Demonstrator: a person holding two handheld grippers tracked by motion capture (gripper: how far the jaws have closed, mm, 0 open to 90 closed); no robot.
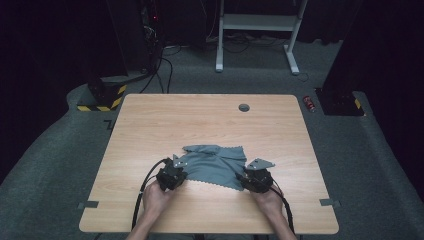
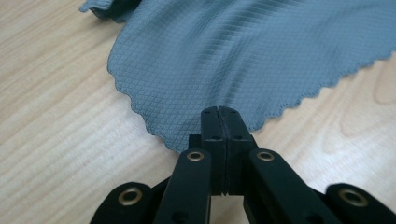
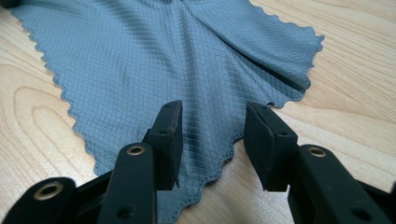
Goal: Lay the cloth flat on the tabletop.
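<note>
- A grey-blue cloth [image 1: 216,164] with a diamond weave and scalloped edges lies rumpled on the near middle of my wooden counter [image 1: 150,125].
- My left claw [image 2: 219,116] is clenched, its jaws pressed together at the cloth's near edge; whether fabric is pinched between them I cannot tell.
- My right claw [image 3: 212,123] is released, jaws apart, with the cloth's near right corner lying between them, untouched by the pads.

From my seat I see a light wooden table [image 1: 150,125] with a round grey grommet [image 1: 244,107], a red can [image 1: 310,103] on grey carpet, and a white desk frame [image 1: 257,22] behind.
</note>
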